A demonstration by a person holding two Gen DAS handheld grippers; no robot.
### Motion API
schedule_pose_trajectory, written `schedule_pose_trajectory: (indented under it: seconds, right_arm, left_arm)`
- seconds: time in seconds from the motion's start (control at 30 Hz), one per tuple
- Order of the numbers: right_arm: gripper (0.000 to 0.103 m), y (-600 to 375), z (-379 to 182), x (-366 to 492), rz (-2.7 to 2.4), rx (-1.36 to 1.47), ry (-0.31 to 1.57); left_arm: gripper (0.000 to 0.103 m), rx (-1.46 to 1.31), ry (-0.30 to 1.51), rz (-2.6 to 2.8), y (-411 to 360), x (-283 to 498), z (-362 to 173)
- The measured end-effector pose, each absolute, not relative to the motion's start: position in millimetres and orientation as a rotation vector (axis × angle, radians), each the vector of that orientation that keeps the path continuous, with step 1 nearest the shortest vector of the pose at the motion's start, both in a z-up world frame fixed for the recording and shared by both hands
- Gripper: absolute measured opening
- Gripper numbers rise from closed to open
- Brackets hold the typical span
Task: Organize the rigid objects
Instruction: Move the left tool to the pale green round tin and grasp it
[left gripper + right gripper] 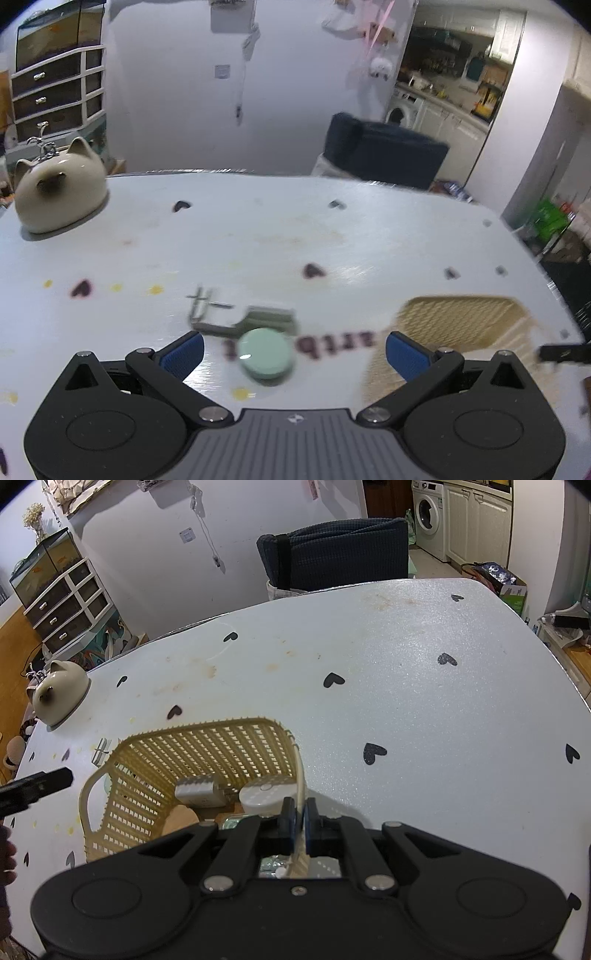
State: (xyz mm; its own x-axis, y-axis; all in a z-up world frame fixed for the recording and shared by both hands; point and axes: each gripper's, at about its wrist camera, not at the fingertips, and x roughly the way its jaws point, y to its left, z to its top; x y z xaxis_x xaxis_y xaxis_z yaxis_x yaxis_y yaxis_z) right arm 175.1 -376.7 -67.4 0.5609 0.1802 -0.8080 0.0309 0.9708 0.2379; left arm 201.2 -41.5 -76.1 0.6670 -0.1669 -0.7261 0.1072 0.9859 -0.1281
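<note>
Wide apart, the left gripper's (294, 350) blue pads grip nothing above the table (258, 229); a mint-green round disc (265, 353) lies on the cloth between them. Just beyond the disc sits a blurred grey flat piece (255, 321); right of it, the basket (465, 321).

Clamped shut, the right gripper (300, 825) pinches the basket's (207, 746) near rim. Inside the basket lie a white round case (267, 794) and a silvery box (195, 788). Left of the basket stands a cat-eared ceramic dome (59, 696).
</note>
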Motion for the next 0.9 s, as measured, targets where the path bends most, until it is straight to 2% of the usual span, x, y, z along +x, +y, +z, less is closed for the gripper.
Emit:
schedule_pose_trajectory:
  seconds: [0.4,0.67,0.7,0.73,0.8,0.9]
  right_arm:
    - [0.005,-377,-68,175,0.088,0.245,0.976]
    - [0.005,-378,-68,175,0.084,0.250,0.977]
    - [0.005,-377,-68,175,0.083,0.250,0.977]
    - [0.005,-377,-68,175,0.083,0.250,0.977]
    - [0.005,-377,-68,175,0.083,0.250,0.977]
    - [0.005,-377,-68,175,0.084,0.249,0.977]
  left_arm:
    - [0.103,-0.022,0.877,-0.189,-36,230,-136]
    - [0.102,-0.014,0.886,-0.207,-39,241,-148]
    - [0.097,-0.008,0.876,-0.200,-39,241,-148]
    - [0.084,-0.002,0.874,-0.202,-39,241,-149]
    - [0.071,0.009,0.880,-0.200,-41,244,-150]
    - [0.066,0.030,0.883,-0.204,-43,246,-152]
